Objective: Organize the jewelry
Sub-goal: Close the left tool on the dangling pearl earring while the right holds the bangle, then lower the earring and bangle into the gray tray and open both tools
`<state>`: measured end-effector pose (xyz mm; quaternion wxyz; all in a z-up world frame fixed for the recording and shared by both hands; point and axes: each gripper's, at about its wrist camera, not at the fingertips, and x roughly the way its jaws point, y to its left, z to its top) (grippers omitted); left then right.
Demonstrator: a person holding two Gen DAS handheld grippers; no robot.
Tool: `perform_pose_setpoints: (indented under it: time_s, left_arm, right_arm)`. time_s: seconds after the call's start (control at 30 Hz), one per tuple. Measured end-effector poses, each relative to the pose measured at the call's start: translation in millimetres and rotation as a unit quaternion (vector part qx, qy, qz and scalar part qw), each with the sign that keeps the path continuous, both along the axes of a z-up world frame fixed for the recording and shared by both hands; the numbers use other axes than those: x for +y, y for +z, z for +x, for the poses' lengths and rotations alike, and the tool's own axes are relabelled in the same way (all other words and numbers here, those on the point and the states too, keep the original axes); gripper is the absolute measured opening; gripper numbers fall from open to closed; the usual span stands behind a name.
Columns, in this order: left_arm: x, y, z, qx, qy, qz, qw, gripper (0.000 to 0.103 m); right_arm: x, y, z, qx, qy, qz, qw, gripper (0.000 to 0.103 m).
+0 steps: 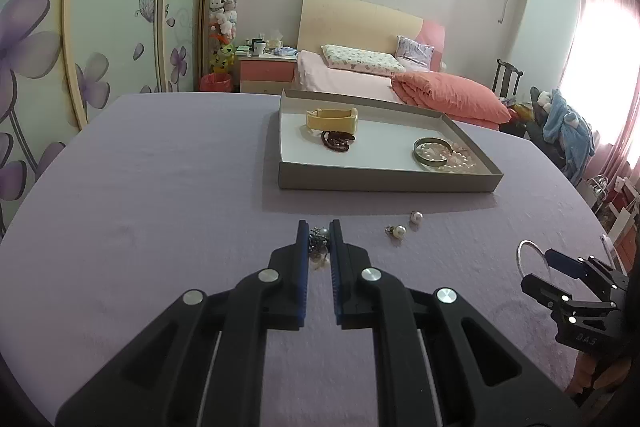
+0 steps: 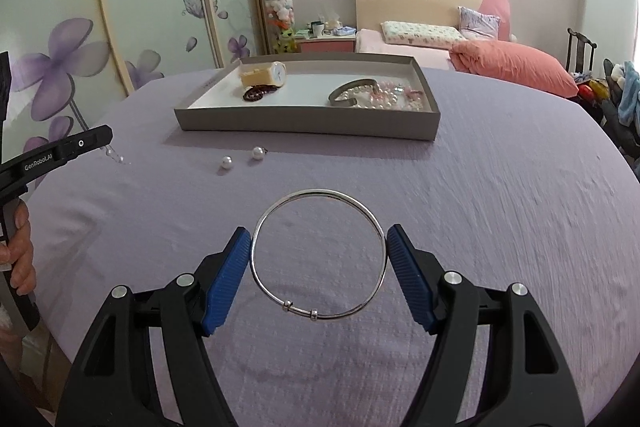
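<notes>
Left gripper (image 1: 319,227): reaches forward low over the lavender tablecloth (image 1: 160,187), fingers nearly parallel with a narrow gap, closed onto a small dark beaded earring (image 1: 319,241) caught between the blue pads; in the right wrist view only its black fingertip shows, at the left edge.
Left hand (image 2: 20,251): bare fingers wrap the grip at the left edge of the right wrist view.
Right gripper (image 2: 319,239): level and pointing toward the tray, jaws spread wide, each blue pad touching an opposite side of the silver bangle (image 2: 319,253), so it grips the bangle across its width.
Silver bangle: a thin ring with two small sliding beads on its near arc, held just above the cloth, near the table's front edge.
Pearl earrings (image 1: 406,225): two loose pieces lying on the cloth just in front of the tray's near wall, between the two grippers.
Tray (image 1: 384,179): a shallow grey box toward the far edge of the table.
Tray contents: a yellow-strapped watch (image 1: 332,119) and a dark red beaded bracelet (image 1: 338,141) at its left end; a metal cuff (image 1: 434,153) and a pink and white bead strand (image 1: 460,161) at its right end.
</notes>
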<state>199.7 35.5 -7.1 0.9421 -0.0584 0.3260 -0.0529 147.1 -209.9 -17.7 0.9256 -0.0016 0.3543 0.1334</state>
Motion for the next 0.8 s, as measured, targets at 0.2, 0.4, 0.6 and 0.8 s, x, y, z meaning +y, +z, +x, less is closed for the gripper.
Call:
perform_pose_setpoints:
  time_s: [0.2, 0.4, 0.6, 0.8]
  left_arm:
    - [-4.0, 0.8, -5.6, -0.003, -0.007, -0.004, 1.0, 0.011]
    - [-10.1, 7.0, -4.2, -0.012, -0.011, -0.001, 0.9999, 0.011]
    - [-16.3, 16.5, 1.6, -0.025, -0.013, 0.006, 0.9996, 0.011]
    - [-19.6, 32.3, 14.1, -0.05, -0.013, 0.014, 0.9985, 0.011]
  right_arm:
    - [-1.2, 5.2, 0.7, -0.009, -0.004, 0.001, 1.0, 0.07]
    - [-7.4, 19.7, 2.9, -0.039, -0.019, 0.004, 0.999, 0.07]
    - [-13.4, 35.9, 10.3, -0.079, -0.037, 0.007, 0.996, 0.07]
    - [-15.2, 55.4, 22.3, -0.122, -0.044, 0.009, 0.992, 0.07]
